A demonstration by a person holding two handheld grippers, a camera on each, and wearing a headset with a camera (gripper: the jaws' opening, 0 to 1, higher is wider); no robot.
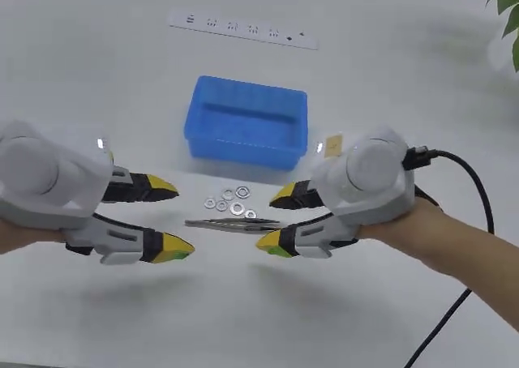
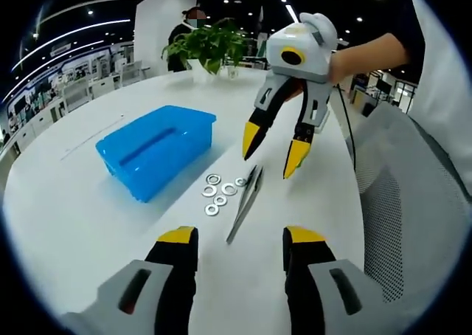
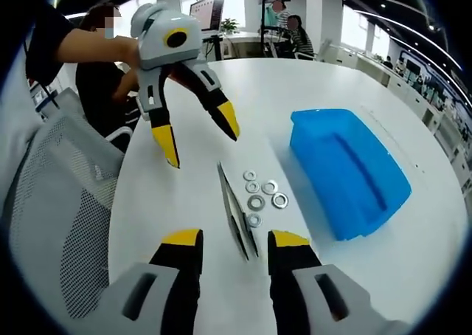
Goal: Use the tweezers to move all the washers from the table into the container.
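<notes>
Left gripper (image 1: 182,218), right gripper (image 1: 268,220): jaws wide, empty, flanking tweezers (image 1: 231,223) flat on table (image 1: 97,76). Washers (image 1: 231,202): small loose cluster just beside tweezers, near container (image 1: 247,123). Tweezers probably light, thin, springy, slippery; best pinched mid-length.

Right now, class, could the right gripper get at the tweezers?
Probably yes: the right gripper is open, its jaws flanking one end of the tweezers, and nothing lies over them; the washers sit alongside.
</notes>
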